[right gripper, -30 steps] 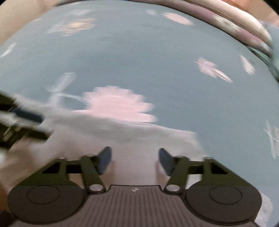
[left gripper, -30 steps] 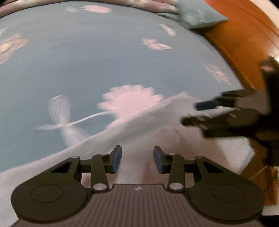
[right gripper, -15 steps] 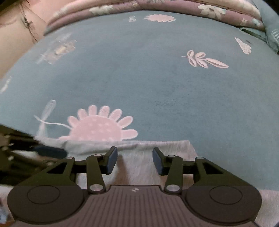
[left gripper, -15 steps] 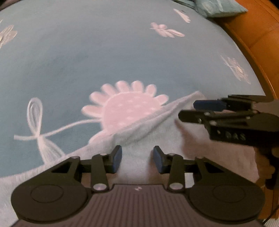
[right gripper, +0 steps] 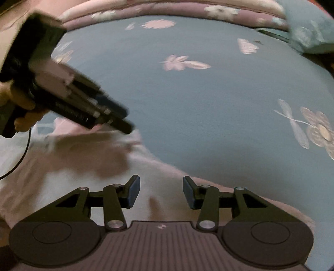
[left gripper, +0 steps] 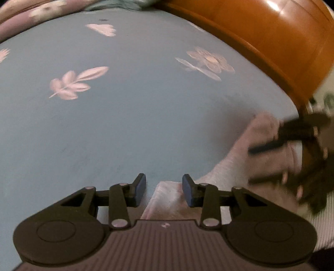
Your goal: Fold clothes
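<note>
A pale white garment [left gripper: 229,166] lies spread on a blue flowered bedsheet [left gripper: 125,125]. My left gripper [left gripper: 163,190] hovers over one corner of it. Its jaws are closing, the corner shows in the gap, and the pads do not press on the cloth. My right gripper [left gripper: 271,162] is a blur over the garment at the right of the left wrist view. In the right wrist view the right gripper [right gripper: 160,191] stands open above the garment [right gripper: 83,166], with nothing pinched. The left gripper [right gripper: 123,123] slants down at the cloth's far edge, held by a hand [right gripper: 20,106].
An orange wooden bed board [left gripper: 271,41] borders the sheet on the right. A purple flowered quilt [right gripper: 167,10] and a teal pillow [right gripper: 309,35] lie at the far end. A thin black cable [right gripper: 20,158] hangs over the garment at the left.
Both grippers have swept sideways along the garment's far edge. The big pink flower print has left both views. The left gripper has rolled and now sits over a corner of the cloth.
</note>
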`<action>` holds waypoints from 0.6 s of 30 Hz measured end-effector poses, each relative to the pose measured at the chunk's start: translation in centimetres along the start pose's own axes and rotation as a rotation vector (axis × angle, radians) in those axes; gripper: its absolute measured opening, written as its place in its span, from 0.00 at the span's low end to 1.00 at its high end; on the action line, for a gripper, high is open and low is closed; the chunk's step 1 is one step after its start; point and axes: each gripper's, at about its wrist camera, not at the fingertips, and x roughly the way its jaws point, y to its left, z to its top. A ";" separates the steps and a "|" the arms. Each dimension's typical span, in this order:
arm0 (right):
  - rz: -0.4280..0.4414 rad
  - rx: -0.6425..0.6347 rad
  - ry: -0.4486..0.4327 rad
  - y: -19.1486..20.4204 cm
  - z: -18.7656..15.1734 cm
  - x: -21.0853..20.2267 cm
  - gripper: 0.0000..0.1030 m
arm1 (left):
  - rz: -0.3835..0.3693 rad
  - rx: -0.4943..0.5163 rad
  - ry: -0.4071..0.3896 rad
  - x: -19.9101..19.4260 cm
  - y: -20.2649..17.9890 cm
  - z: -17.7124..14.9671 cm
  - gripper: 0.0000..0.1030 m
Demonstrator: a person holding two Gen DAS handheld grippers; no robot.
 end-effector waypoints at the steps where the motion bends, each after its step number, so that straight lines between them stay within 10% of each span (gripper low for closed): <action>1: 0.002 0.039 -0.009 -1.1 0.0 -0.3 0.49 | -0.031 0.004 -0.004 -0.2 -0.3 0.2 0.34; 6: 0.033 0.235 -0.042 -5.9 -0.5 -0.5 0.49 | -0.236 -0.149 0.000 0.4 -0.6 0.0 0.34; 18: -0.025 0.309 0.094 -8.5 -4.7 0.5 0.49 | -0.118 -0.286 0.013 2.0 -0.7 -0.8 0.36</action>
